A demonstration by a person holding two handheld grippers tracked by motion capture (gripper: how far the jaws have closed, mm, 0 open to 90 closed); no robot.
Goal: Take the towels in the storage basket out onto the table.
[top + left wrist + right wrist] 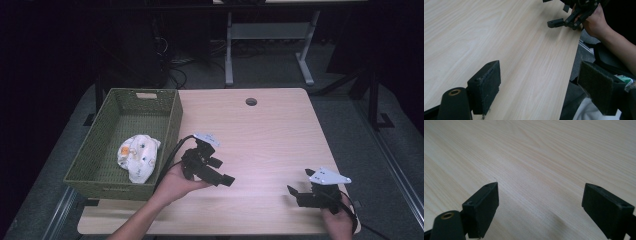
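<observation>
A green woven basket (172,125) stands at the table's left side, and a crumpled white patterned cloth (138,157) lies inside it near the front. My left gripper (225,177) hovers just right of the basket, held in a hand, jaws open with nothing between them (540,90). My right gripper (295,192) sits near the front right corner of the table, also open and empty (540,207). In the left gripper view the right gripper (566,21) and its hand appear at the top.
The light wooden table (265,135) has a round cable hole (251,102) near its far edge. Beyond it stands a white desk frame (270,45) on a grey floor, with cables to the left.
</observation>
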